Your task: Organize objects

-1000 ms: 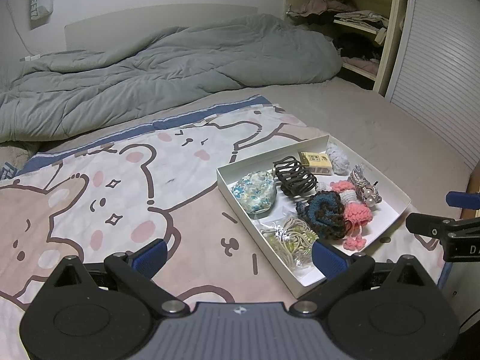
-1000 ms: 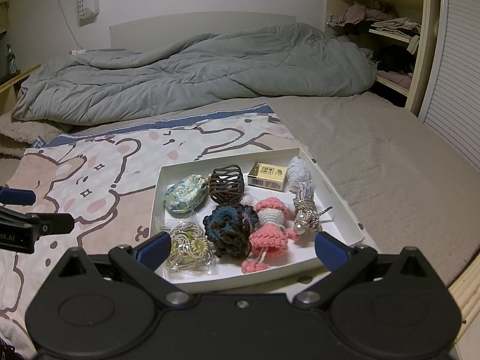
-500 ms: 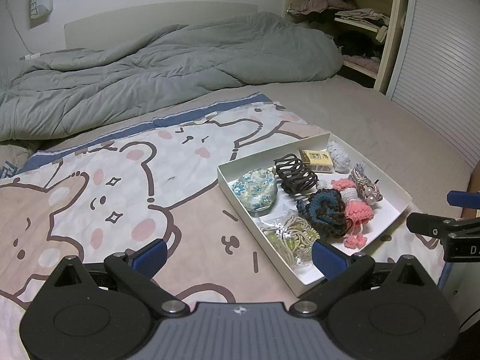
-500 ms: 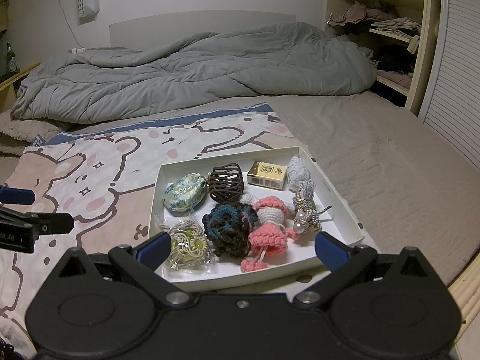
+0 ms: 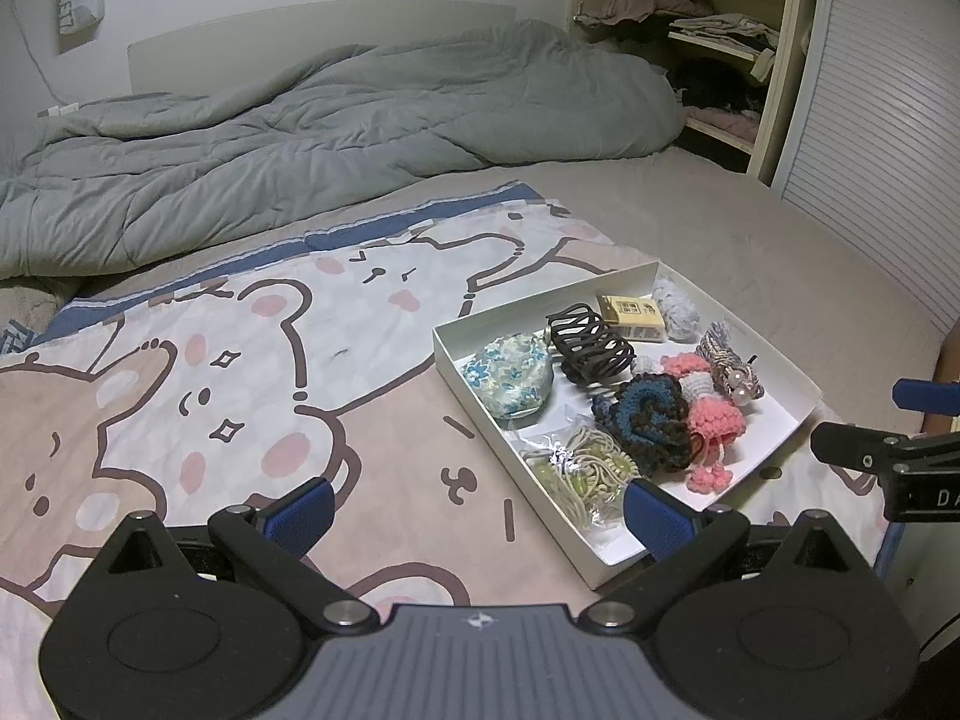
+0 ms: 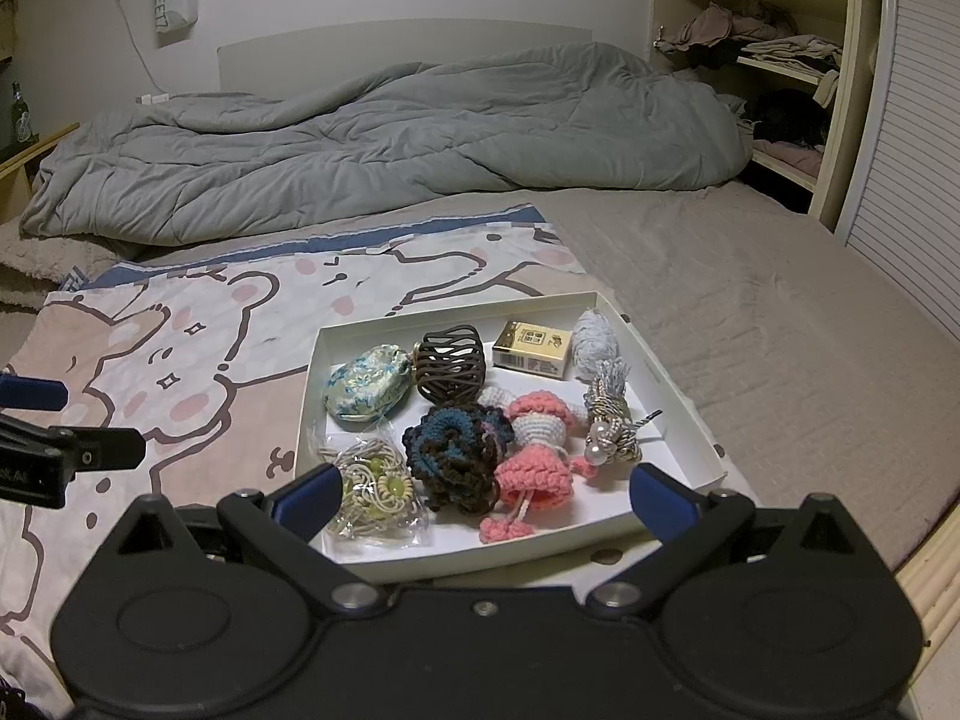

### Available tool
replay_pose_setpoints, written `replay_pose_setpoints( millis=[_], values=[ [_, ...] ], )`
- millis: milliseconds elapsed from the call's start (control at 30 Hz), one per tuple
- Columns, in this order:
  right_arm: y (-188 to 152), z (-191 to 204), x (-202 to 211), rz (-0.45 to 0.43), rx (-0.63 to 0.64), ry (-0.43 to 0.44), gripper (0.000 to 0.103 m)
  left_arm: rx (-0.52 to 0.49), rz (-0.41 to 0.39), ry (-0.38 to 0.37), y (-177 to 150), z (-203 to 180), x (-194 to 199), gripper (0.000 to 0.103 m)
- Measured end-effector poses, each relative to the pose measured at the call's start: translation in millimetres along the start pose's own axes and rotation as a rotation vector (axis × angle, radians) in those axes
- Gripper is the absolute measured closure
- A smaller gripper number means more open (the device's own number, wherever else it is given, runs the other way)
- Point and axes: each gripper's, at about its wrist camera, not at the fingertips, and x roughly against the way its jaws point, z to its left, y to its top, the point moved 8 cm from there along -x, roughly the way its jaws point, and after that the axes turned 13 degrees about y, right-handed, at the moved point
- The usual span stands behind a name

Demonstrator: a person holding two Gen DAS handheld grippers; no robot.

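Cartoon-print bed (image 5: 252, 372), white tray (image 6: 678, 414) crowded with crocheted trinkets, both grippers' jaws apart

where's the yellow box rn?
In the white tray, far row toward its right end in the right wrist view: the small yellow box lies between the dark claw clip and the pale blue yarn bundle.

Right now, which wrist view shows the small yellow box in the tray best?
The right wrist view: the yellow box faces the camera with its printed top unobstructed. In the left wrist view the same box sits farther off at the tray's back, seen obliquely behind the dark hair claw.
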Motion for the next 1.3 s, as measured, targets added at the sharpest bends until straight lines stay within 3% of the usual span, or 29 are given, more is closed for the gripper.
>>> replay_pose_setpoints(
  millis=[1300],
  values=[
    [-2.7, -0.6, -2.0, 0.006, 0.006, -0.002, 0.000, -0.002, 0.006, 0.003, 1.5, 1.8, 0.7, 0.002]
  ],
)
